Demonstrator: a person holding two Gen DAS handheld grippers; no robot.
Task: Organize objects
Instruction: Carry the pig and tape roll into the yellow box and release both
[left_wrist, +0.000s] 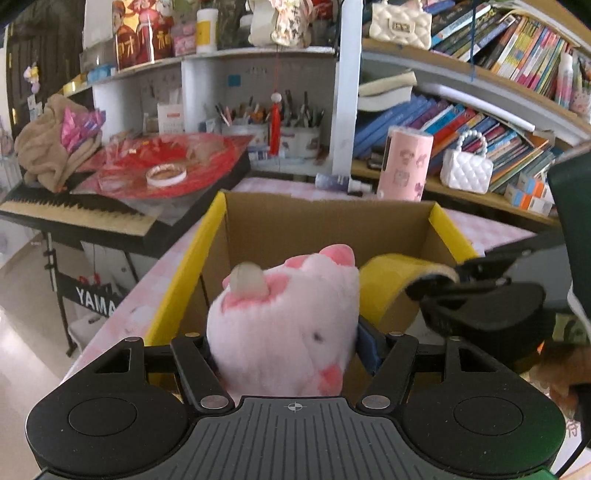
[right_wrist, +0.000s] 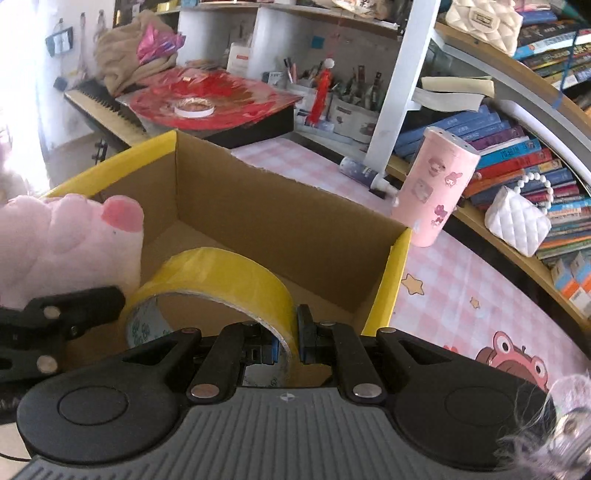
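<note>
Left gripper (left_wrist: 284, 347) jaws clamped the pink plush toy (left_wrist: 284, 325) over the cardboard box (left_wrist: 325, 221). Right gripper (right_wrist: 291, 343) jaws pinched the yellow tape roll (right_wrist: 221, 277) beside it.

- Premises: a lived-in room of a home, used as a study or bedroom.
- Curved wooden bookshelves (left_wrist: 480, 122) packed with coloured paperbacks.
- Black electronic keyboard (left_wrist: 77, 218) on a folding stand, piled with a beige cloth (left_wrist: 48, 147).
- Bench under a pink checked cartoon tablecloth (right_wrist: 461, 295).
- White quilted handbag with pearl handle (left_wrist: 467, 168); pen pots (left_wrist: 273, 125) in a white cubby.
</note>
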